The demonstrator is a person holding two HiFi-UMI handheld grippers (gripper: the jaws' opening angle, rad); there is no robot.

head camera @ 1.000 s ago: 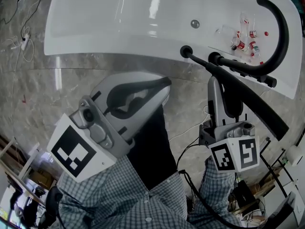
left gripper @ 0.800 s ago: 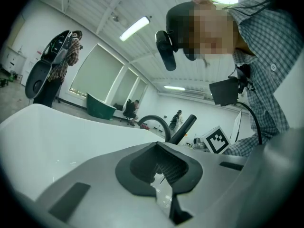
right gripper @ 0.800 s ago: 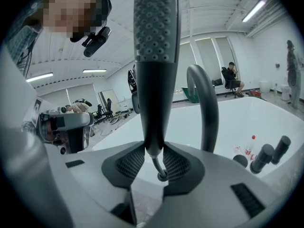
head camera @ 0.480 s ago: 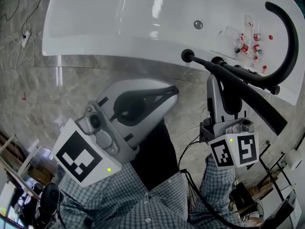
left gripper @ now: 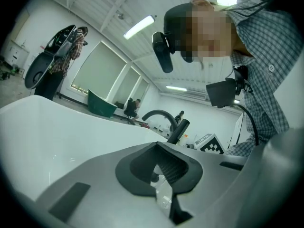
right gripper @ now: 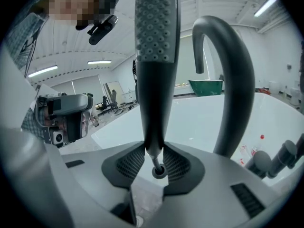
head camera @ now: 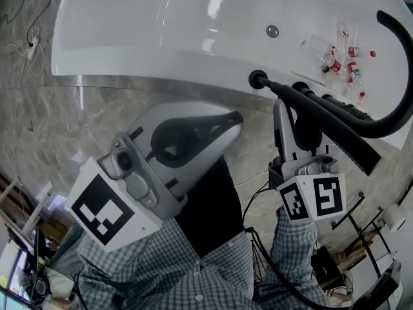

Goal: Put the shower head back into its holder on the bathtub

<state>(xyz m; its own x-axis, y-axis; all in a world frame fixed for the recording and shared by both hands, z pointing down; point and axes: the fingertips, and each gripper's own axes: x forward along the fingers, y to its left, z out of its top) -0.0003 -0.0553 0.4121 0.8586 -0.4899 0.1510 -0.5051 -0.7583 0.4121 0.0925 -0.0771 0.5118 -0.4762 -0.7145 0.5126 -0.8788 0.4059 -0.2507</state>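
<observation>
The black shower head point(head camera: 345, 141) lies slanted across the right centre of the head view. Its thin end meets the round holder point(head camera: 257, 79) on the rim of the white bathtub point(head camera: 161, 24). Our right claw point(head camera: 287, 108) is clenched on its handle, a pad on either side. The curved black faucet point(right gripper: 231, 70) arches just beyond it. Small bottles point(head camera: 342, 60) lie inside the tub. At lower left, our left claw point(head camera: 233, 119) is closed on nothing.

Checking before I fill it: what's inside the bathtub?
Small red-capped bottles lie at the bathtub's right end, and a round metal fitting shows mid-tub. The faucet arches over that end and hides some of it.
</observation>
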